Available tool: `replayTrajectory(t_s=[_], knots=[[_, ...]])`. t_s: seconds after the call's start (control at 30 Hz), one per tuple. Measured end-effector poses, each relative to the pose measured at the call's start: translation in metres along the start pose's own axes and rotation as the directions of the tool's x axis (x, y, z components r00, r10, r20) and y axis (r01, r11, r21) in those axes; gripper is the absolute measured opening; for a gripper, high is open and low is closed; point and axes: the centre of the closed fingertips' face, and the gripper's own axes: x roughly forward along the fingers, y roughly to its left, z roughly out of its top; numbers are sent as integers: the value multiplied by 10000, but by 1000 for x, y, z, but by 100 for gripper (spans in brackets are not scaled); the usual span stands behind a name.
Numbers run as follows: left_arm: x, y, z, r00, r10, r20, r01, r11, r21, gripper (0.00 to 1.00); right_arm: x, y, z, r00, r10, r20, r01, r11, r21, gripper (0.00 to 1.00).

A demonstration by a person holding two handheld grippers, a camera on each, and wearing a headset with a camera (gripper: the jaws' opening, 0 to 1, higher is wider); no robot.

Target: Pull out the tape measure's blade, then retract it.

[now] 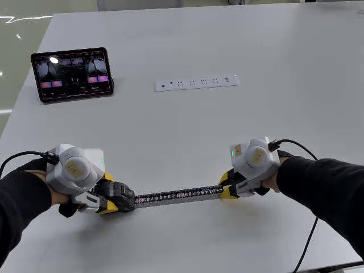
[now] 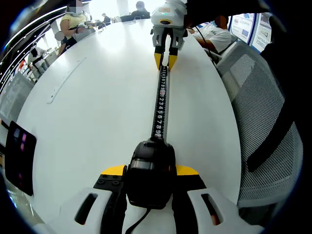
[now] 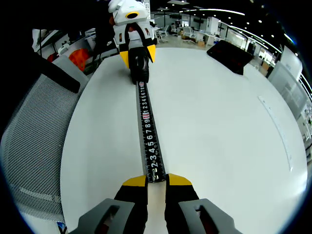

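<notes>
Left claw (image 2: pixel 151 170) is clamped shut around the tape measure case (image 2: pixel 150 173), jaws snug on both sides of the black body. Right claw (image 3: pixel 156 181) is pinched nearly closed on the free end of the blade (image 3: pixel 147 131). The blade runs straight out ahead of each claw to the other one, lying flat just over the table (image 1: pixel 199 125), numbers up.

Step in hand looks like the pull-out, a fair length already drawn. To do it well:
- pull the right claw straight away from the case along the blade's own line, no twist, or the blade kinks
- hold the left claw firm so the case doesn't swivel
- for the retract, guide the right claw back toward the case slowly, don't just let go; snap-back is likely

Edges: the near table edge sits close behind both claws, on the person's side, with a mesh chair (image 2: pixel 258 112) beyond it. Cables trail off the back of both claws, so watch for snags.

Room: bare table in front and outward of the right claw. The tablet (image 1: pixel 72 74) and power strip (image 1: pixel 196 83) lie well apart, far ahead.
</notes>
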Motion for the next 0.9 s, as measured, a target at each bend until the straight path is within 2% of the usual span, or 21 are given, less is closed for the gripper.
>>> replayTrajectory(t_s=[0.9], knots=[[-2,-1,1,10000,20,15,-20,10000,-1,30,-10,-3,-15,9998,-62,-188,65,9999,133,8]])
